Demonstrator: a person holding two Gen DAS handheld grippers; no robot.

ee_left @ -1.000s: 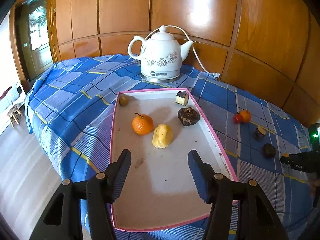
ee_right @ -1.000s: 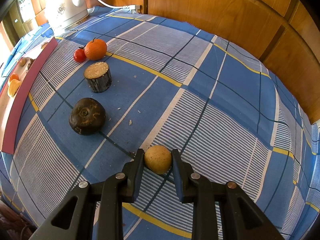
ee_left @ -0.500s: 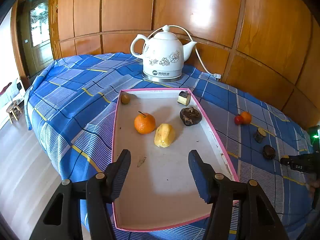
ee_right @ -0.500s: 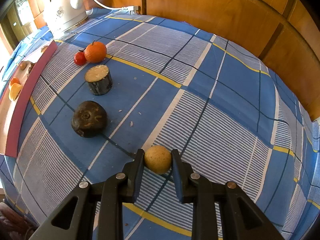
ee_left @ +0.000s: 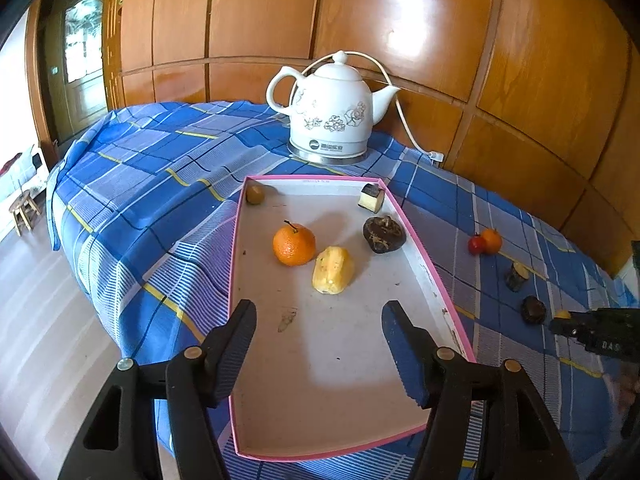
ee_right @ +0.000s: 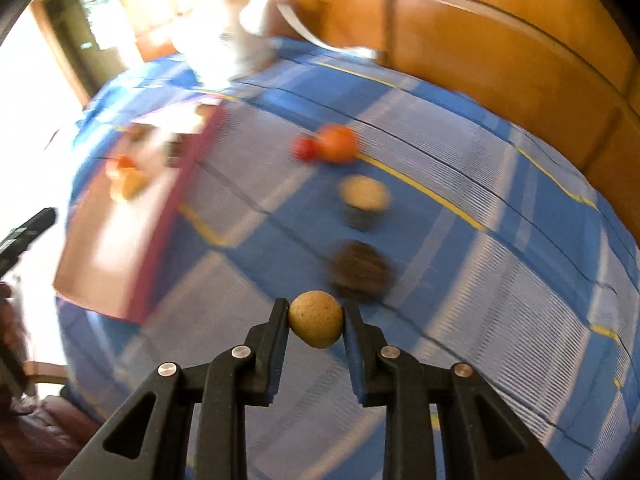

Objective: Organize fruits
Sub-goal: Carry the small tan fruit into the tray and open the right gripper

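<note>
My right gripper (ee_right: pixel 316 320) is shut on a small round tan fruit (ee_right: pixel 316 324), held above the blue checked cloth; the view is motion-blurred. Beyond it on the cloth lie a dark fruit (ee_right: pixel 360 270), a cut stump piece (ee_right: pixel 364 200), a small orange (ee_right: pixel 338 144) and a red tomato (ee_right: pixel 305 150). My left gripper (ee_left: pixel 320 308) hovers over the pink-rimmed tray (ee_left: pixel 236 240), its jaws opening with nothing between them. In the tray are an orange (ee_left: pixel 294 246), a yellow piece (ee_left: pixel 333 270), a dark fruit (ee_left: pixel 384 234), a small brown fruit (ee_left: pixel 255 194) and a cut chunk (ee_left: pixel 372 198).
A white kettle (ee_left: pixel 330 120) with its cord stands behind the tray against the wooden wall panels. The cloth hangs over the table's left edge above the floor. The right gripper's tip (ee_left: pixel 560 318) shows at the right, beside the dark fruit (ee_left: pixel 534 309) on the cloth.
The right gripper has lifted the tan fruit off the cloth and swung toward the tray. The left gripper's jaws stand a little wider; it has hardly moved.
</note>
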